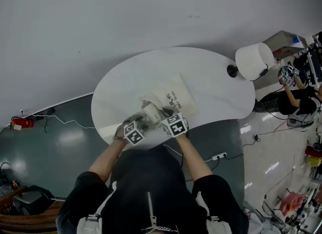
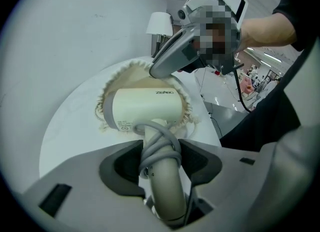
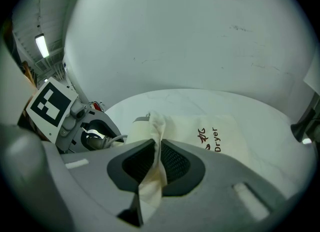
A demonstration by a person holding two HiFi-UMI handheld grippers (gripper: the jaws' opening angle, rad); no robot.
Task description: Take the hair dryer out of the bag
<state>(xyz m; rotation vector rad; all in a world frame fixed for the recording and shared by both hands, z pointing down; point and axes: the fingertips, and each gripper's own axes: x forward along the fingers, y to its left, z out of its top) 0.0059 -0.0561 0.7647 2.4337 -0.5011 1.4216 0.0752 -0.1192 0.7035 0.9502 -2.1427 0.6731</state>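
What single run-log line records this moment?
left gripper: shut on hair dryer handle | right gripper: shut on bag rim | hair dryer: body in bag mouth, handle out

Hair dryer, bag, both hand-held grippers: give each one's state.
hair dryer: barrel in bag's mouth, cord wound round handle
bag: flat on table, mouth open
left hand-held gripper: shut on hair dryer
right hand-held gripper: shut on bag's rim

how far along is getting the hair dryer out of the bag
Done: the left claw grips the hair dryer by its cord-wrapped handle, and the right claw pinches the bag by its rim. In hand: the dryer's body is partly out, with the bag's gathered mouth ringing its far end. Left: draw it fully clear of the bag.
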